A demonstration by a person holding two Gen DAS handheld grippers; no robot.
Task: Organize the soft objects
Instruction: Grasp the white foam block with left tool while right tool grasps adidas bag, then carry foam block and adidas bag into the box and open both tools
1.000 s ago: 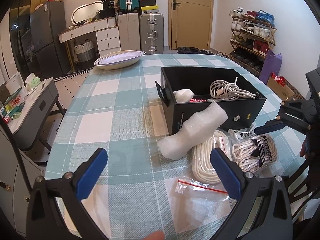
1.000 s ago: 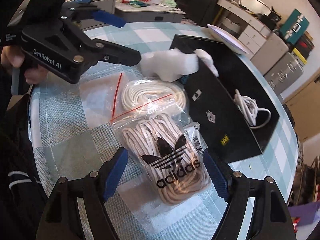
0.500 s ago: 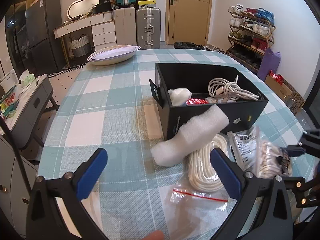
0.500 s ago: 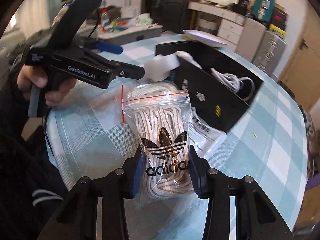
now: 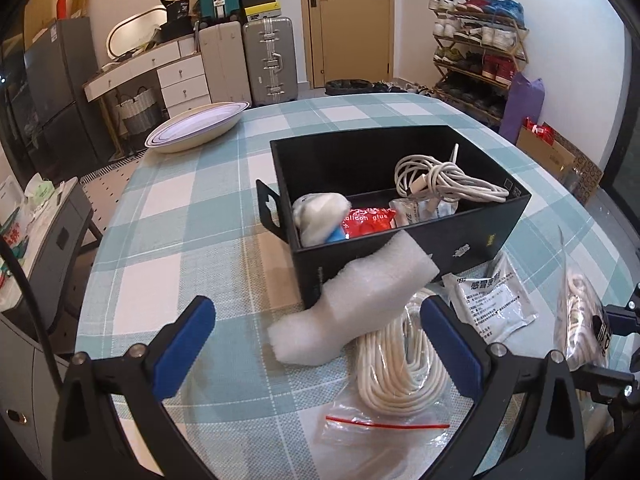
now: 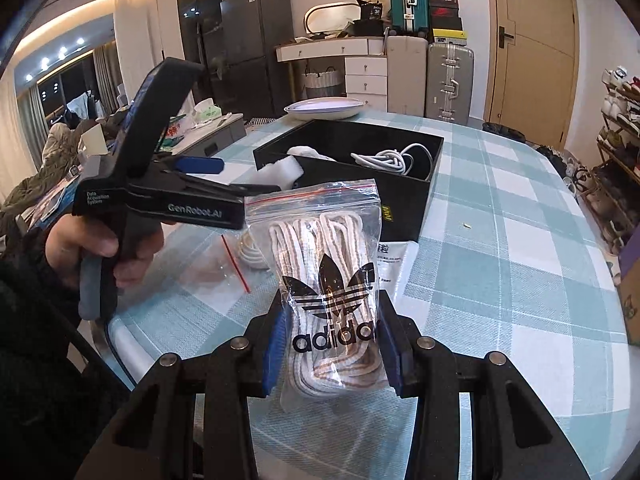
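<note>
A round table point(image 5: 168, 216) under a teal-and-white checked cloth fills a cluttered living room with suitcases and a shoe rack behind. At the near left, the left gripper point(image 5: 316, 344) hovers with its blue-padded fingers spread wide and empty, aimed at a white foam block point(image 5: 352, 300) leaning on a black open cardboard box point(image 5: 400, 248). The box already holds a white plush toy, a red packet and a coiled white cable. Just beside the foam lie a clear bag of white cord point(image 5: 392, 364) and a white printed sachet point(image 5: 492, 304). At the right, the right gripper point(image 6: 330, 344) pinches a clear zip bag of white laces point(image 6: 328, 280), lifted off the table and not yet boxed. Roughly half remains, I judge.
</note>
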